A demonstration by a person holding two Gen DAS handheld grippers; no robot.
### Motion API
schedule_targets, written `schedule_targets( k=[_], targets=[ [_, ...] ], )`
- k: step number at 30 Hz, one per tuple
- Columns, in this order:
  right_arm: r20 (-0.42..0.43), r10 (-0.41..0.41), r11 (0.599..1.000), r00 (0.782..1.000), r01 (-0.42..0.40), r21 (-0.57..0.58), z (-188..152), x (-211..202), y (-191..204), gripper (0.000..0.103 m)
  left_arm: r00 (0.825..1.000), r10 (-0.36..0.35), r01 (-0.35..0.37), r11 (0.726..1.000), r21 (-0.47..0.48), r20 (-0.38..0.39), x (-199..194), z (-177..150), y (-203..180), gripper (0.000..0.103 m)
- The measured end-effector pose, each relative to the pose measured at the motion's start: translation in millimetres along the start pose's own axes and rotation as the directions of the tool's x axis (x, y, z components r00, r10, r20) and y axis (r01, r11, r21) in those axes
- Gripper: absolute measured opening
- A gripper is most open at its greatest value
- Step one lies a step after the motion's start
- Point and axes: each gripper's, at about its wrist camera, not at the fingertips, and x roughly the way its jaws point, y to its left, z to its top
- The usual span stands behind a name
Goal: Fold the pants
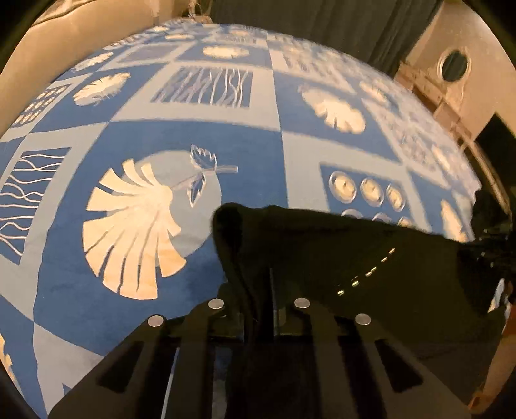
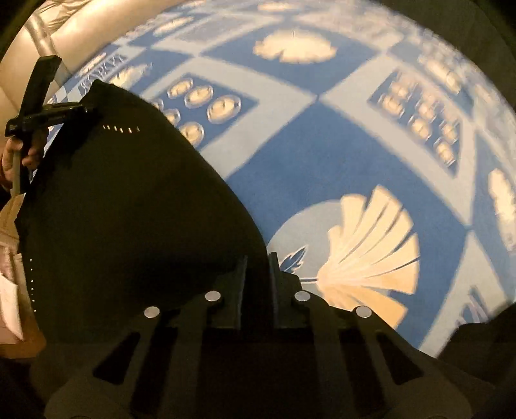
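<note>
The black pants (image 1: 338, 258) hang stretched between both grippers above a blue patterned carpet (image 1: 154, 106). In the left wrist view my left gripper (image 1: 261, 290) is shut on one edge of the pants, which spread to the right. In the right wrist view my right gripper (image 2: 258, 274) is shut on the other edge of the pants (image 2: 129, 209), which spread to the left. The left gripper also shows in the right wrist view (image 2: 48, 112) at the far left, holding the pants' far corner. A row of light stitches marks the fabric.
The carpet (image 2: 322, 145) has white shell, wave and disc motifs. A beige leather sofa (image 1: 48, 38) stands at the far left edge. Dark curtains (image 1: 322, 22) hang at the back. A pale cabinet with an oval mirror (image 1: 454, 64) stands at the right.
</note>
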Motion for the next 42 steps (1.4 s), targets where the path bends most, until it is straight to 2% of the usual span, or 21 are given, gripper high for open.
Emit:
schedule_targets(
  k=[4,8,11,15,16,18,21,24,26,27,28,30,31,32,34,35,38,41,42],
  targets=[
    [0.127,-0.049,0.999,0.991,0.05,-0.005,-14.3,-40.3,21.4,0.01,0.996,-0.041,0.044,0.999,-0.029,0.082,-31.4,-5.1,-2.0,0.011],
    [0.287,-0.133,0.986,0.949,0.156,-0.057,-45.1,-91.3,64.2,0.01,0.987,-0.071,0.076,0.997,-0.031,0.144,-70.9,-18.4,-6.8,0.011],
    [0.38,-0.207,0.961,0.901,0.261,-0.096,-90.7,-121.8,107.1,0.01,0.974,-0.115,0.125,0.991,-0.043,0.196,-103.4,-37.9,-5.4,0.011],
    [0.409,-0.272,0.92,0.871,0.36,-0.156,-148.5,-124.0,159.8,0.01,0.965,-0.149,0.165,0.985,-0.056,0.214,-135.5,-79.5,-1.8,0.011],
    [0.398,-0.274,0.919,0.876,0.36,-0.161,-163.7,-119.0,169.8,0.01,0.964,-0.154,0.169,0.984,-0.055,0.215,-142.7,-95.0,-1.1,0.011],
    [0.346,-0.244,0.937,0.906,0.313,-0.158,-187.1,-103.8,181.7,0.01,0.966,-0.156,0.171,0.984,-0.055,0.204,-149.2,-123.2,-1.5,0.014],
    [0.254,-0.242,0.939,0.937,0.292,-0.184,-217.4,-70.6,197.9,0.011,0.985,-0.118,0.128,0.989,-0.073,0.124,-141.9,-173.7,-1.5,0.02],
    [0.218,-0.221,0.958,0.95,0.254,-0.133,-228.8,-65.2,198.8,0.017,0.996,-0.069,0.075,0.99,-0.12,0.048,-132.2,-210.1,4.2,0.021],
    [0.229,-0.153,0.986,0.961,0.165,-0.034,-227.4,-80.2,189.0,0.035,0.996,-0.076,0.082,0.975,-0.204,0.036,-135.0,-235.2,15.3,0.021],
    [0.25,-0.099,0.995,0.963,0.089,0.051,-227.0,-91.2,178.5,0.056,0.995,-0.091,0.1,0.964,-0.246,0.047,-138.6,-242.4,20.9,0.021],
    [0.279,-0.061,0.99,0.958,0.022,0.141,-228.7,-100.9,167.3,0.069,0.992,-0.111,0.127,0.939,-0.321,0.067,-145.2,-252.4,29.7,0.021],
    [0.322,0.007,0.951,0.947,-0.105,0.29,-234.0,-109.1,147.4,0.07,0.982,-0.148,0.183,0.892,-0.413,0.116,-153.9,-262.9,37.7,0.022],
    [0.35,0.041,0.911,0.936,-0.179,0.371,-237.9,-110.2,132.7,0.07,0.978,-0.155,0.203,0.868,-0.453,0.143,-158.4,-266.5,37.9,0.022],
    [0.373,0.06,0.864,0.926,-0.235,0.445,-241.9,-109.0,119.5,0.07,0.975,-0.157,0.214,0.858,-0.467,0.159,-160.3,-269.0,35.6,0.022],
    [0.41,0.096,0.764,0.907,-0.332,0.554,-250.5,-102.1,104.5,0.07,0.969,-0.168,0.235,0.851,-0.469,0.182,-161.0,-264.4,22.7,0.022],
    [0.437,0.121,0.694,0.891,-0.391,0.604,-256.6,-96.8,96.6,0.071,0.969,-0.166,0.233,0.855,-0.464,0.182,-160.4,-262.0,17.4,0.022],
    [0.49,0.158,0.535,0.857,-0.492,0.687,-266.2,-79.6,80.3,0.071,0.971,-0.164,0.226,0.867,-0.444,0.173,-149.5,-248.9,-4.3,0.022],
    [0.524,0.152,0.457,0.838,-0.53,0.714,-268.5,-69.7,72.1,0.071,0.974,-0.17,0.221,0.859,-0.462,0.15,-135.0,-240.8,-9.6,0.022],
    [0.53,0.148,0.45,0.835,-0.534,0.716,-268.8,-68.4,72.5,0.071,0.974,-0.169,0.22,0.85,-0.478,0.149,-130.8,-240.0,-8.0,0.022]
  ],
)
